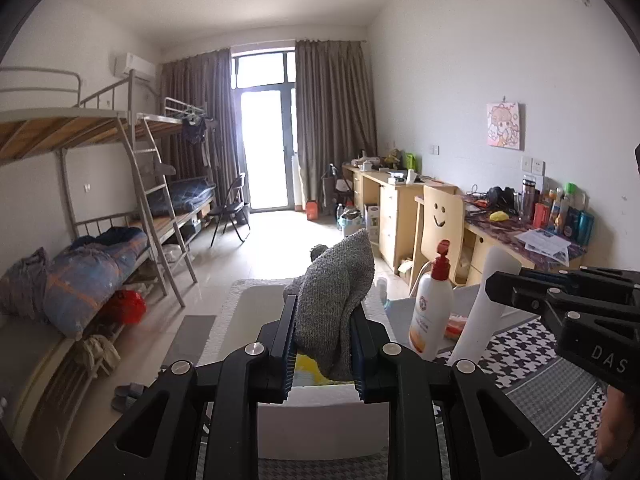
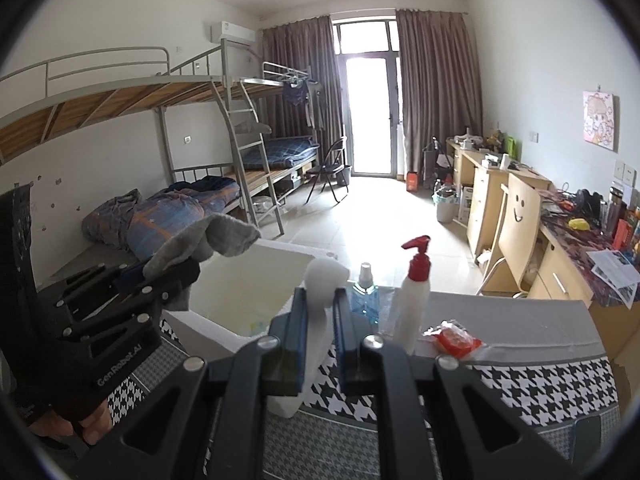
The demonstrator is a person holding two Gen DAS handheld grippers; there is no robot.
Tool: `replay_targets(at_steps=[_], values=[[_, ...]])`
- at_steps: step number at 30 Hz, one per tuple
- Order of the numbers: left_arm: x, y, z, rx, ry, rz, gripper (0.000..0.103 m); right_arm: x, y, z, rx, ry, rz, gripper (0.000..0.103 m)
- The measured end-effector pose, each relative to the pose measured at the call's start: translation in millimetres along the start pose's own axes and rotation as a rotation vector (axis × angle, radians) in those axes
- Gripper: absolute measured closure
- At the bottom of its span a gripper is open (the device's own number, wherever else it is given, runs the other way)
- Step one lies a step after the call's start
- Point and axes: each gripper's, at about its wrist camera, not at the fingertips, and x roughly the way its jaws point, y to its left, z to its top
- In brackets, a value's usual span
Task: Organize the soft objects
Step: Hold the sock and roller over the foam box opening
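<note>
My left gripper [image 1: 322, 344] is matt black plastic with ribbed blue fingers [image 1: 289, 340] and shiny metal screws, clamping a nubbly grey knit sock [image 1: 334, 292]. The worktop [image 1: 552, 380] wears woven houndstooth cloth. The pump bottle [image 1: 432, 312] looks like glossy plastic; the white box [image 2: 240, 280] is matt.

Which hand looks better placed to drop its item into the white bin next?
Left, probably. The left gripper holds the grey sock right over the white bin; the right gripper holds its white piece nearer the bin's side.

Two bottles [image 2: 412, 300] (one sock [image 1: 336, 300])
</note>
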Motion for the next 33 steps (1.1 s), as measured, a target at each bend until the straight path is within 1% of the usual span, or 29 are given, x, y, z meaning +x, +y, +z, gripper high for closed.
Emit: replay_targets(at_steps=[5,12,18,26,30,33], values=[[8.8,6.8,1.3,-0.009,0.013,0.03,0.079,8.7,5.1,5.3,-0.005,0.007,0.019,0.089],[23.5,16.8,1.9,-0.031,0.048,0.048,0.079,20.8,13.1,13.4,-0.012,0.021,0.047,0.089],[35.1,28.7,1.7,-0.076,0.093,0.014,0.079,30.3,19.9,17.0,-0.023,0.032,0.042,0.089],[48.1,26.0,1.9,-0.056,0.116,0.024,0.079,38.7,19.9,17.9,-0.017,0.047,0.036,0.089],[54.9,26.9,-0.1,-0.057,0.128,0.01,0.079,40.2,20.1,21.1,-0.018,0.045,0.029,0.089],[58.9,27.1,-1.3,-0.057,0.138,0.017,0.073,40.4,20.5,21.1,-0.016,0.044,0.024,0.089]])
